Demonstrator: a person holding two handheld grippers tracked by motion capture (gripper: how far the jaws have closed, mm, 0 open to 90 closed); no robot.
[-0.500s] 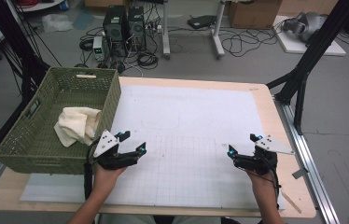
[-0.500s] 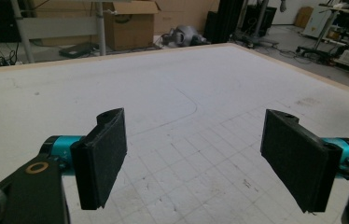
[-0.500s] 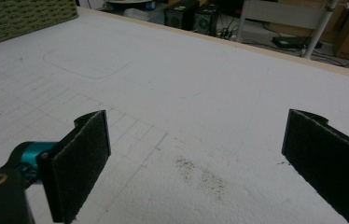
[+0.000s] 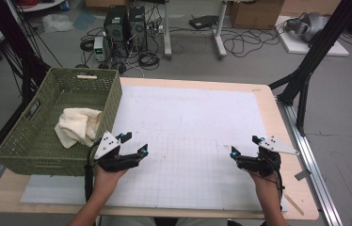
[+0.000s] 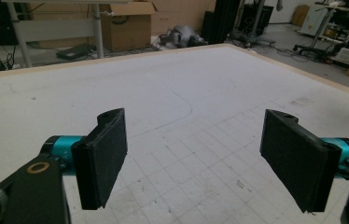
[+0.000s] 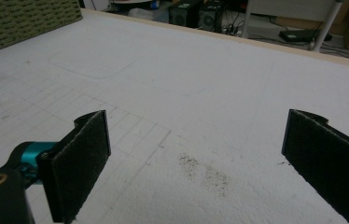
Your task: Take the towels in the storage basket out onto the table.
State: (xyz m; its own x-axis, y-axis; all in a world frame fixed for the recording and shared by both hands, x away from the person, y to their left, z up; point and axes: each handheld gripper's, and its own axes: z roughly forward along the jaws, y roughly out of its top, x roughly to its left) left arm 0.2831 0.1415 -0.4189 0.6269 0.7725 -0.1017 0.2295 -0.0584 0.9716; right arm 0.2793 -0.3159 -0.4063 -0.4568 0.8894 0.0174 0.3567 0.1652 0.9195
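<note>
A cream towel (image 4: 77, 125) lies crumpled inside the green wicker basket (image 4: 33, 143) at the table's left. My left gripper (image 4: 135, 144) hovers just right of the basket's near corner, jaws open with nothing between them; its own view shows the left gripper (image 5: 196, 154) over bare gridded mat. Near the right front of the mat, my right gripper (image 4: 244, 146) is open and empty too. In its own view the right gripper (image 6: 196, 163) looks across the white mat (image 6: 200, 84) toward the basket (image 6: 18, 21).
The white gridded mat (image 4: 188, 127) covers most of the wooden table (image 4: 277, 122). A small wooden stick (image 4: 294, 203) lies near the table's front right corner. Computers, cables and black frame legs stand on the floor beyond the far edge.
Both hands and grippers stay where they were; the towel and basket have not shifted.
</note>
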